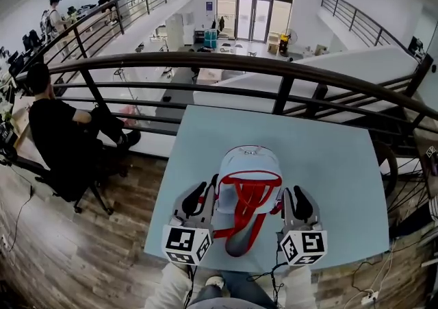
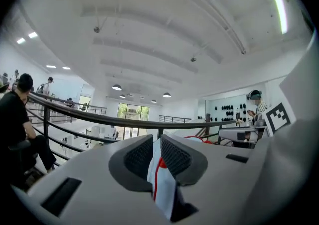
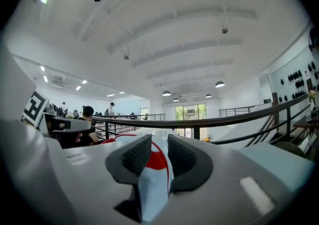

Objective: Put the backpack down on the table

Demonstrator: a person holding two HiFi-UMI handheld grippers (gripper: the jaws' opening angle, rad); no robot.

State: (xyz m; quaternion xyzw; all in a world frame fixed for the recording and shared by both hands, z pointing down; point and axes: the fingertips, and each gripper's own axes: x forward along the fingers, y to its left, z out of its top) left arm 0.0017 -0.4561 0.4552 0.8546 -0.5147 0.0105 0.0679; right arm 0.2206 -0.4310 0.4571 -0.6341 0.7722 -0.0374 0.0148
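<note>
A dark metal railing curves along the mezzanine edge, a person in black sits on an office chair on the wooden floor, and glass doors stand far beyond.

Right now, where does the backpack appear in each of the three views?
Head view: bottom centre, backpack over the table, between left gripper and right gripper.
Left gripper view: lower centre, backpack pinched between the jaws.
Right gripper view: lower centre, backpack pinched between the jaws.
Shared landmark: the dark railing behind it.
</note>
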